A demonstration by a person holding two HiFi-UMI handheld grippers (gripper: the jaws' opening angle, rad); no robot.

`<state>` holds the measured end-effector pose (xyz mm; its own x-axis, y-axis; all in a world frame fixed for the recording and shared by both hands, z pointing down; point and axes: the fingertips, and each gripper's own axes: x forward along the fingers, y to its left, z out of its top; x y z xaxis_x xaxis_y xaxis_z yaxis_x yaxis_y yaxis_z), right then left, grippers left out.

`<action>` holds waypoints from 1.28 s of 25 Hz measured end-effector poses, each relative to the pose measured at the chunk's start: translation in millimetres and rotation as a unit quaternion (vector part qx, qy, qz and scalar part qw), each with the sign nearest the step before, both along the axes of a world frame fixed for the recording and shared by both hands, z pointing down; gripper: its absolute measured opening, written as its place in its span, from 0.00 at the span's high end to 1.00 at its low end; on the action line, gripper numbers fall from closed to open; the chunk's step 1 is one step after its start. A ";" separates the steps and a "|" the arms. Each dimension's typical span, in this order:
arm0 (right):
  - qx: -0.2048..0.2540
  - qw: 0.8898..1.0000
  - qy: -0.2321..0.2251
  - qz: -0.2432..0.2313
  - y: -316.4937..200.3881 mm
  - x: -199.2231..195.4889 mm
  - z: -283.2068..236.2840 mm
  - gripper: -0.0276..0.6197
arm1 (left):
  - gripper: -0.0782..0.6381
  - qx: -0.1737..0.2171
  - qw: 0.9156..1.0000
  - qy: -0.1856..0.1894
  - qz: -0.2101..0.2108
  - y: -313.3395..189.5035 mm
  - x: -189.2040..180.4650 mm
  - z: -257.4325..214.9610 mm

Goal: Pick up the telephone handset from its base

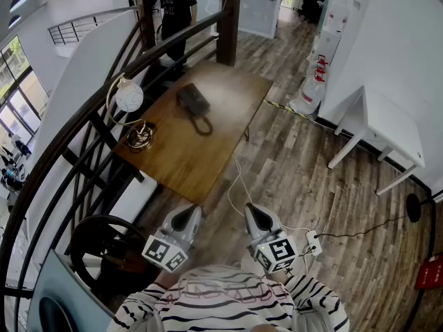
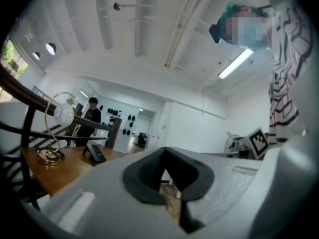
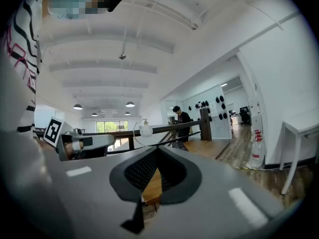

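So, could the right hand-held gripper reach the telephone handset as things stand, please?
Probably not yet: the right hand-held gripper is shut and held short of the table, while the telephone handset sits toward its far end. Nothing stands between them.

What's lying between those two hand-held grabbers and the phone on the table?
In the head view, only bare tabletop and floor with a thin white cable separate the left gripper and right gripper from the telephone.

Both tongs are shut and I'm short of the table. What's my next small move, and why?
Likely step closer to the wooden table: the telephone sits far up it, well beyond the left tongs and right tongs, both shut and empty.
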<state>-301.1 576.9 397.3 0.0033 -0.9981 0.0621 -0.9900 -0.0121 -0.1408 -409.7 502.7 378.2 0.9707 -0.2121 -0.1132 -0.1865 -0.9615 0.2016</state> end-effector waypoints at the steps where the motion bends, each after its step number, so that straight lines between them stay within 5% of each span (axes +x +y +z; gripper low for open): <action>1: 0.001 1.000 0.003 -0.004 0.5 3.4 0.1 0.96 | 0.89 0.000 1.000 0.002 0.003 1.8 4.6 -0.3; 12: 0.005 0.999 0.003 -0.040 12.2 62.3 7.6 0.96 | 0.88 0.004 0.999 0.001 -0.032 13.2 63.6 11.4; 15: 0.001 0.999 0.001 -0.044 15.0 82.3 13.1 0.96 | 0.70 -0.002 0.999 -0.006 -0.050 12.1 78.0 18.6; 19: 0.002 0.999 -0.010 -0.040 4.3 109.4 18.6 0.96 | 0.70 -0.001 0.998 -0.022 -0.054 -0.4 98.9 24.9; 32: -0.013 0.999 -0.027 -0.029 -144.7 226.5 30.9 0.86 | 0.66 -0.025 0.998 -0.032 -0.038 -146.2 212.0 45.5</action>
